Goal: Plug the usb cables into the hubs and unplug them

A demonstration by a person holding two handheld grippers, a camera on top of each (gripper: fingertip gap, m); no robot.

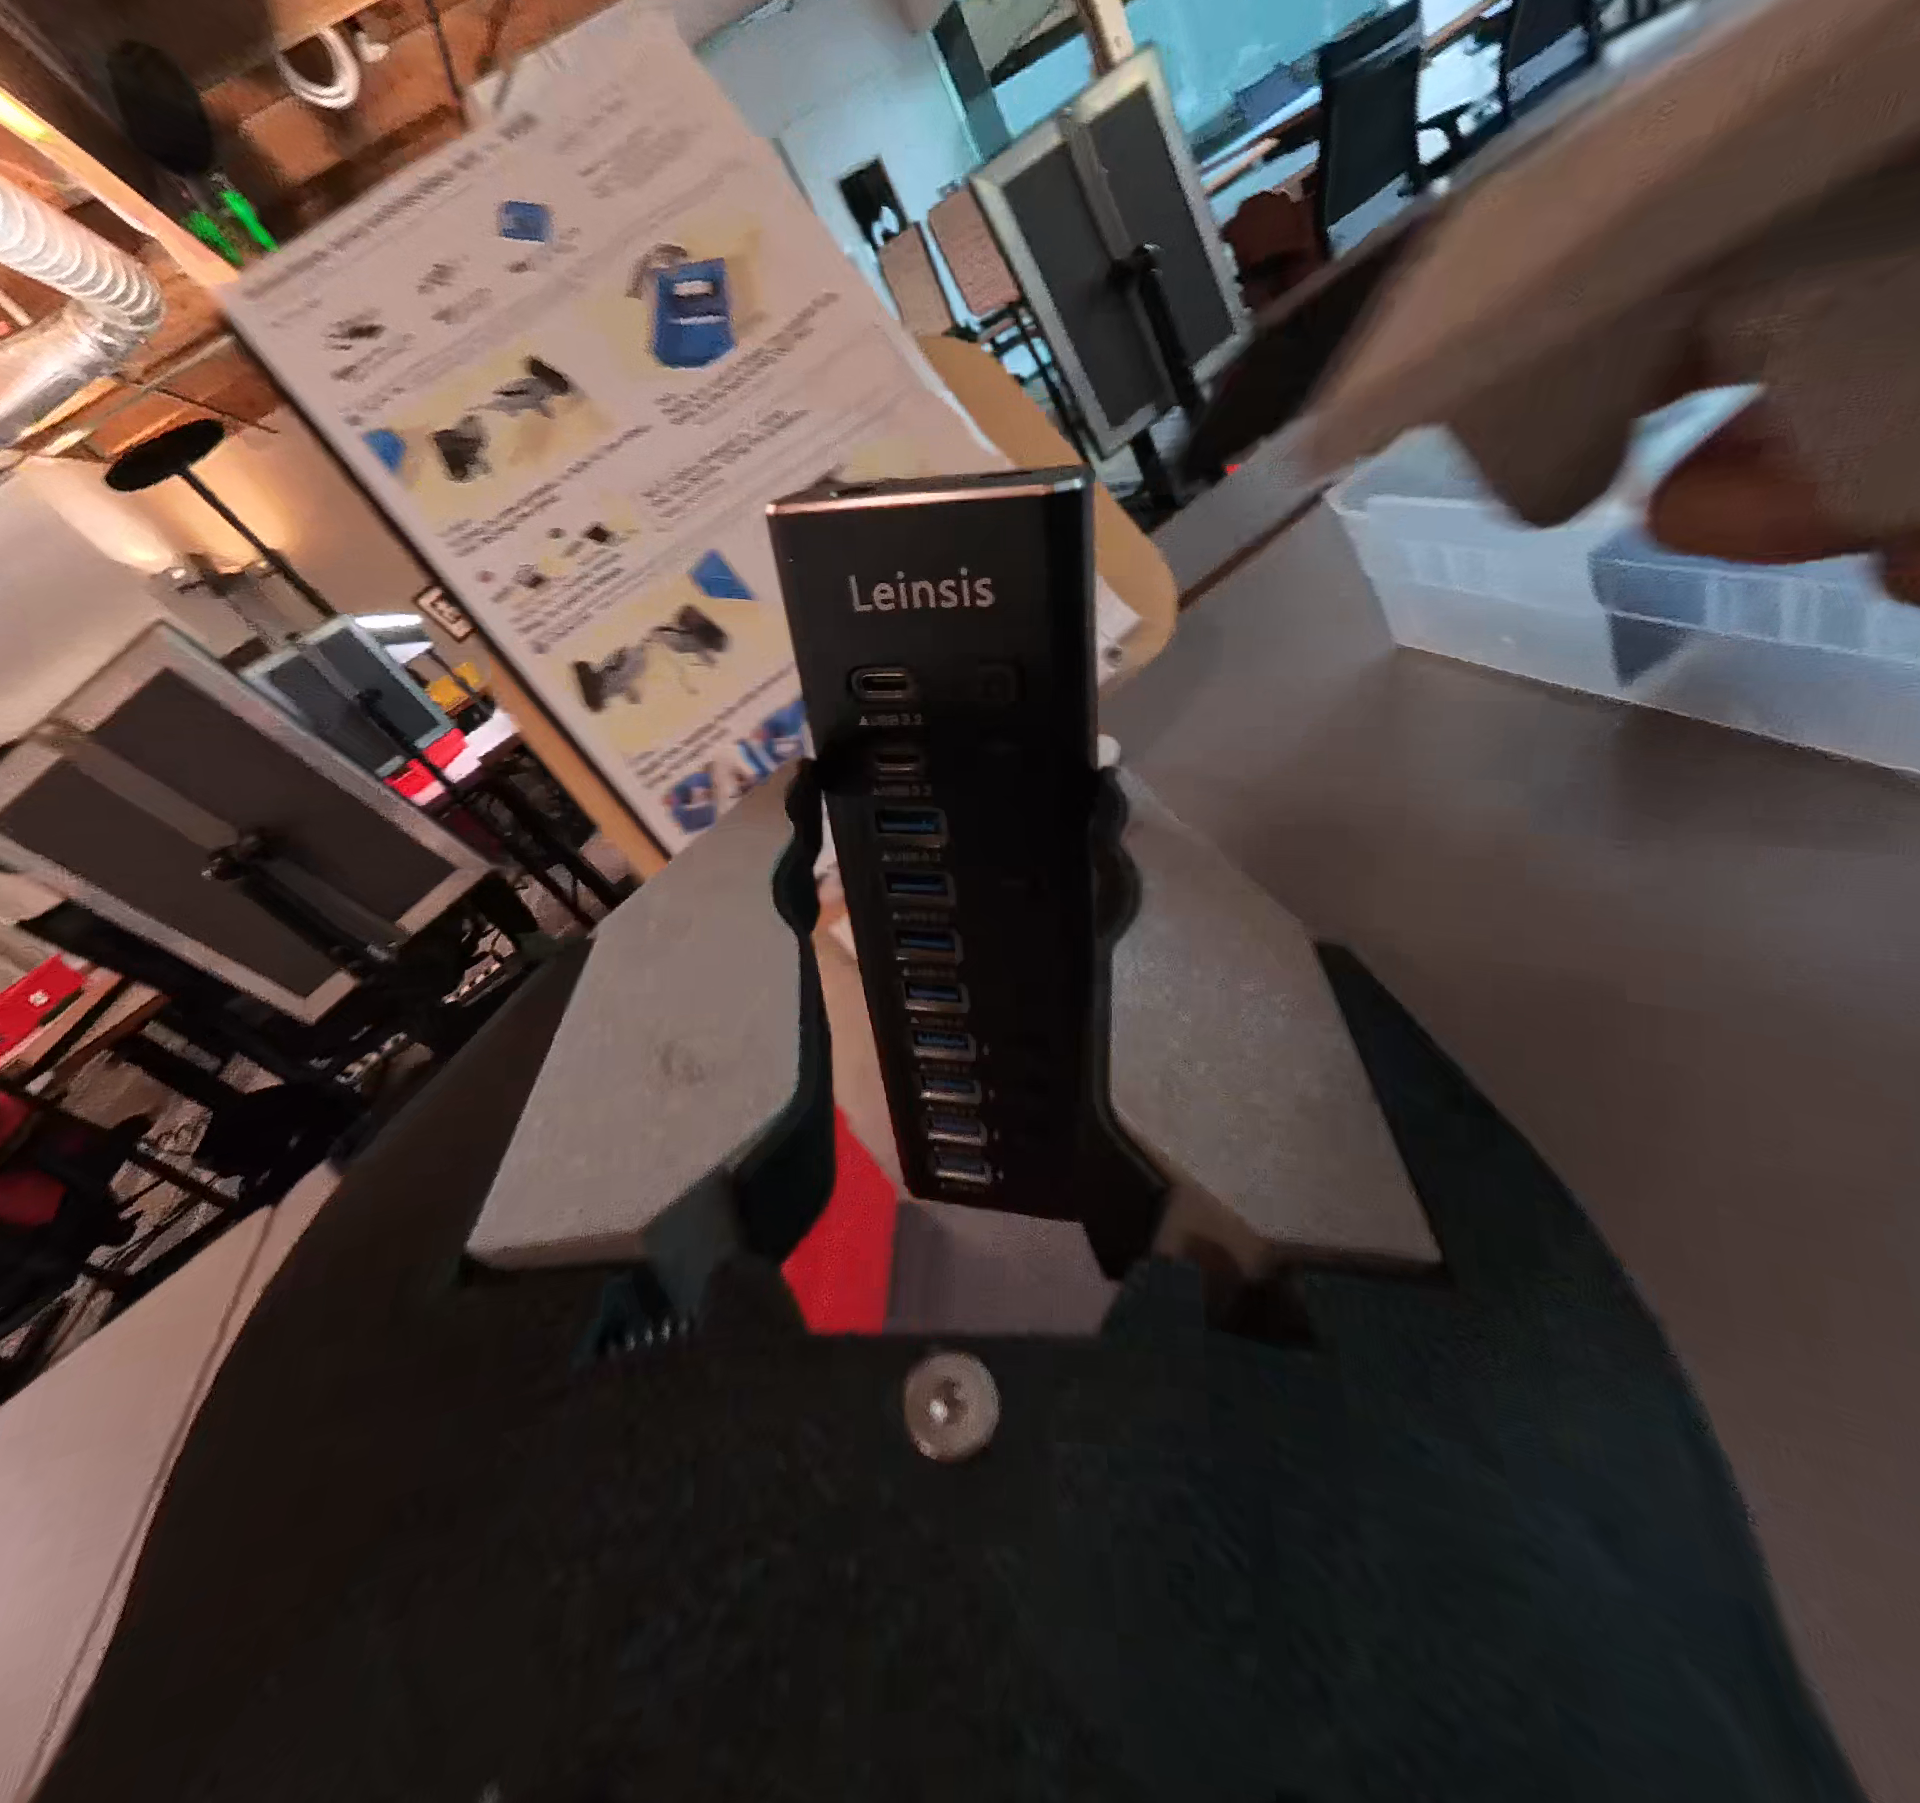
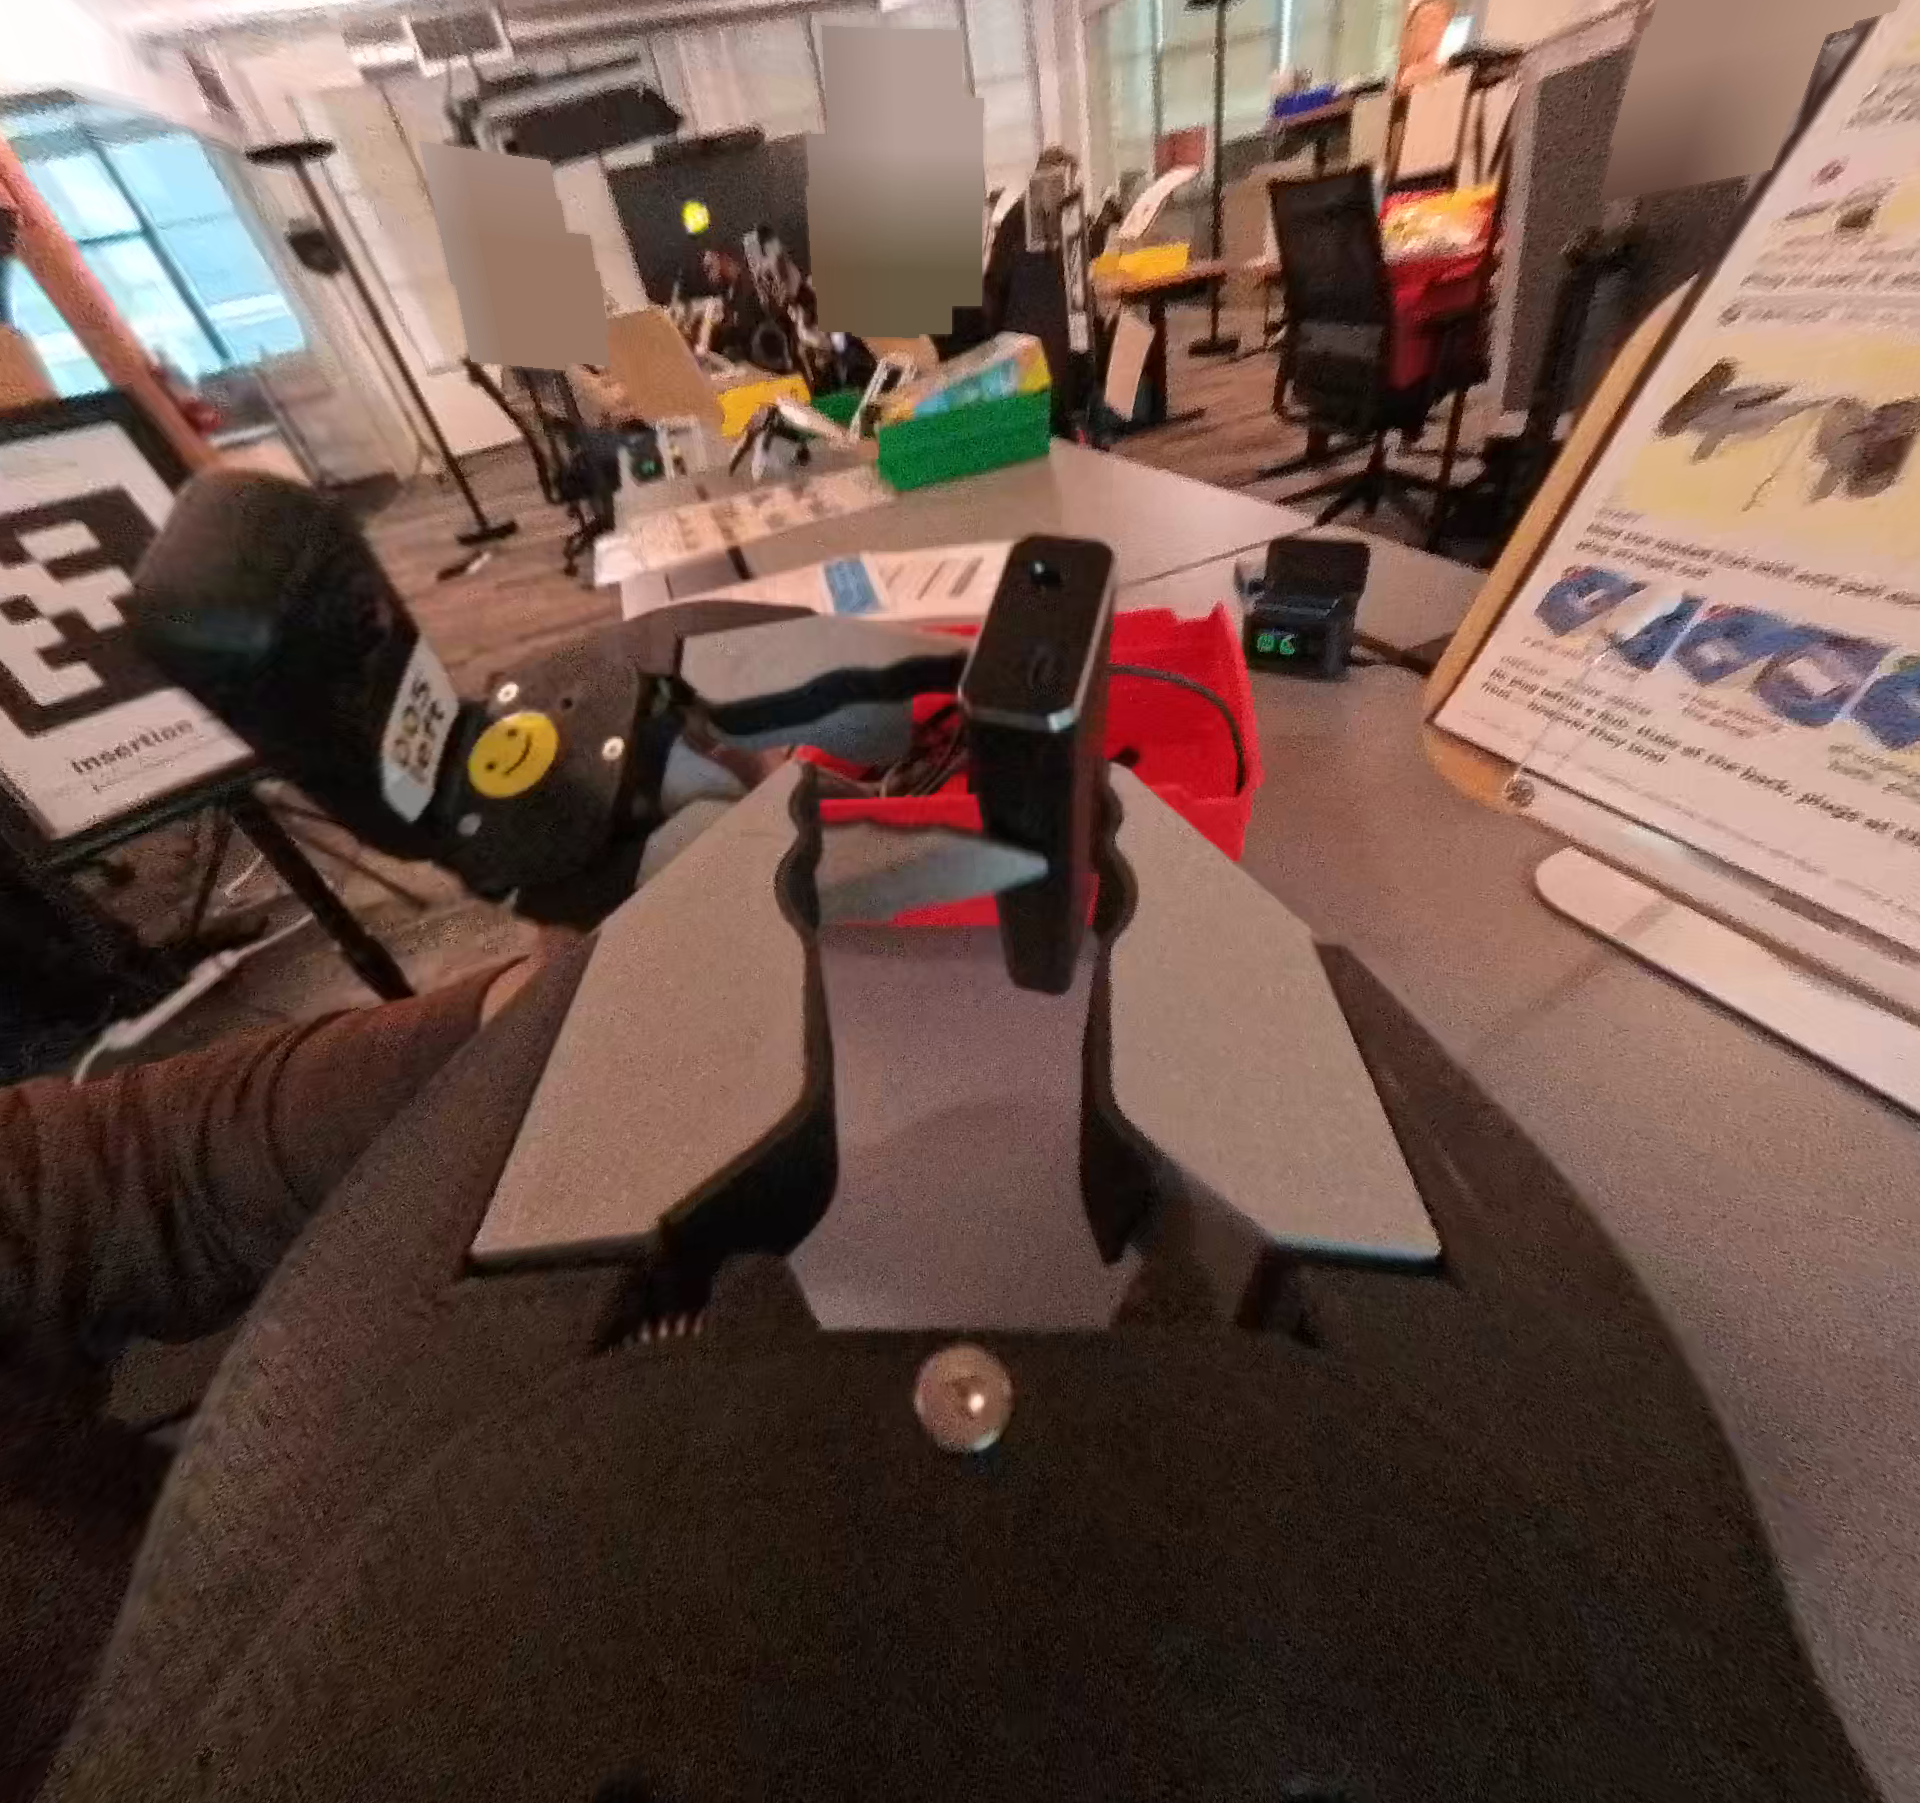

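Holding the one black, slab-shaped multi-port hub (image 1: 940, 849) upright between its fingers, your left tool (image 1: 951, 849) grips it by the narrow side edges; it looks rigid, smooth and light, so keep hold there. Your right tool (image 2: 951, 860) stands wide, empty, just before the hub. Behind it, a red tray (image 2: 1195, 714) holds dark cables, too tangled to count

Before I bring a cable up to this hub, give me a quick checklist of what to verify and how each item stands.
1. Left tongs grip the hub: ok, it sits clamped between both fingers.
2. Port face in view: ok, it shows in the left wrist view.
3. Ports free: ok, no plug in any of them.
4. Right tongs ready: ok, open with nothing between the fingers.
5. Cable picked up: not ok, dark cables still lie in the red bin.
6. Hub steady: cannot tell, both pictures are blurred.
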